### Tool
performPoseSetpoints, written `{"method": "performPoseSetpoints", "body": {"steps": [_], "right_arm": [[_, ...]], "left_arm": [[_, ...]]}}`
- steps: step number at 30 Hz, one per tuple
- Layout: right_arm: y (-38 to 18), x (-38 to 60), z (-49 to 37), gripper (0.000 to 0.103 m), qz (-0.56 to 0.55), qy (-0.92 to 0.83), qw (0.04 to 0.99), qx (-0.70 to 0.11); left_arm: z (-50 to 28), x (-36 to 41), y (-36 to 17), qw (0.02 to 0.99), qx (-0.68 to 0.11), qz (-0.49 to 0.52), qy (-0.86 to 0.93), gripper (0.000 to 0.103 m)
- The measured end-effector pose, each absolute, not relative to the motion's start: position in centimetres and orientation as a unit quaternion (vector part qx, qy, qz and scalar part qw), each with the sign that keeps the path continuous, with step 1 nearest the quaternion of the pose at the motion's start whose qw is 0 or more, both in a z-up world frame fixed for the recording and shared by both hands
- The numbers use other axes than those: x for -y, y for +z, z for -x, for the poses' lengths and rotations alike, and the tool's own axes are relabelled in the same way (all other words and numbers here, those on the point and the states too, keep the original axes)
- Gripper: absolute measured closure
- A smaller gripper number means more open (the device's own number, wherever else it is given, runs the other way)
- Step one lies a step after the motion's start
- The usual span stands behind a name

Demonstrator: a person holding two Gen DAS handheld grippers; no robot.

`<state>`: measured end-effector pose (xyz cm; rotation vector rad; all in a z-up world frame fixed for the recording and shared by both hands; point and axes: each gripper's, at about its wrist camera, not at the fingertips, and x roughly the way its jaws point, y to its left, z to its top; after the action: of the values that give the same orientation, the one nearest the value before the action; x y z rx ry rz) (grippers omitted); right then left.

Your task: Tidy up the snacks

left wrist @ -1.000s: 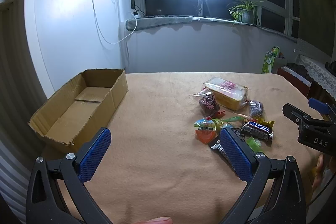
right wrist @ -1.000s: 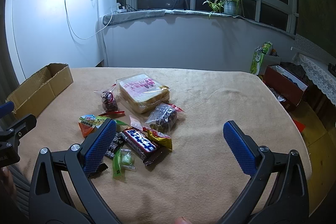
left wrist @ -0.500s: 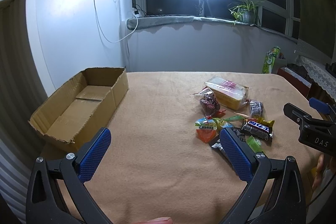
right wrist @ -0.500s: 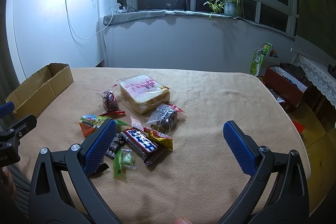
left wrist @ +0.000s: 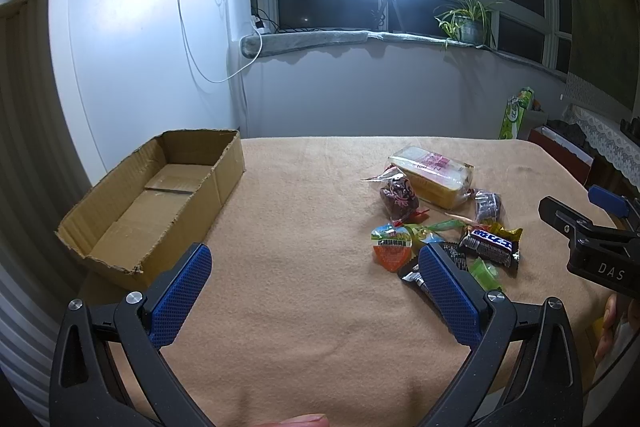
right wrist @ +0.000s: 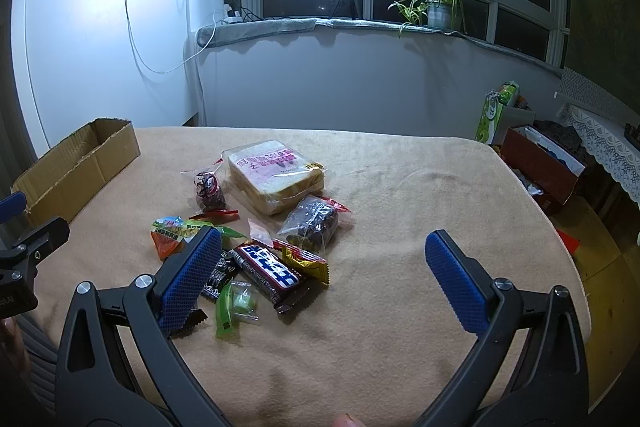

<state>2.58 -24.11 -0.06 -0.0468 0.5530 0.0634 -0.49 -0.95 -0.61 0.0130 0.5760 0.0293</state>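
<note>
My left gripper (left wrist: pixel 316 291): right finger pad (left wrist: pixel 448 297) covers part of black wrapper (left wrist: pixel 454 255) and near edge of snack pile. My right gripper (right wrist: pixel 324 279): left finger pad (right wrist: pixel 188 279) hides most of same black wrapper (right wrist: pixel 218 275). Print on bread pack (right wrist: pixel 276 173) too small to read. Cardboard box (right wrist: pixel 76 167) interior hidden in right wrist view. Near edge of surface (left wrist: pixel 320 367) cut off by frame. Hand (left wrist: pixel 612 323) at right edge mostly out of frame.
</note>
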Motion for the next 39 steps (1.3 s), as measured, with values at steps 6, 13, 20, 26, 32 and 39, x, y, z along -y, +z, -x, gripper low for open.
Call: {"method": "performPoseSetpoints", "body": {"steps": [6, 13, 20, 26, 32, 39], "right_arm": [[-0.2, 24.1, -2.6, 0.0, 0.025, 0.032, 0.961, -0.273], [-0.2, 24.1, -2.6, 0.0, 0.026, 0.032, 0.961, -0.274], [-0.2, 24.1, -2.6, 0.0, 0.026, 0.032, 0.961, -0.274], [-0.3, 24.0, -2.6, 0.0, 0.026, 0.032, 0.961, -0.275], [-0.4, 24.0, -2.6, 0.0, 0.027, 0.032, 0.96, -0.276], [-3.0, 23.8, -3.2, 0.0, 0.039, 0.041, 0.947, -0.316]], "left_arm": [[0.5, 0.9, -0.6, 0.959, -0.284, -0.006, 0.014, 0.0], [0.5, 1.0, -0.6, 0.959, -0.284, -0.007, 0.014, 0.0], [0.5, 1.0, -0.6, 0.958, -0.285, -0.007, 0.015, 0.0], [0.6, 0.9, -0.8, 0.958, -0.285, -0.008, 0.014, 0.0], [0.6, 0.9, -0.9, 0.958, -0.286, -0.008, 0.015, 0.0], [-0.1, 1.2, -2.4, 0.95, -0.312, -0.012, -0.005, 0.0]]}}
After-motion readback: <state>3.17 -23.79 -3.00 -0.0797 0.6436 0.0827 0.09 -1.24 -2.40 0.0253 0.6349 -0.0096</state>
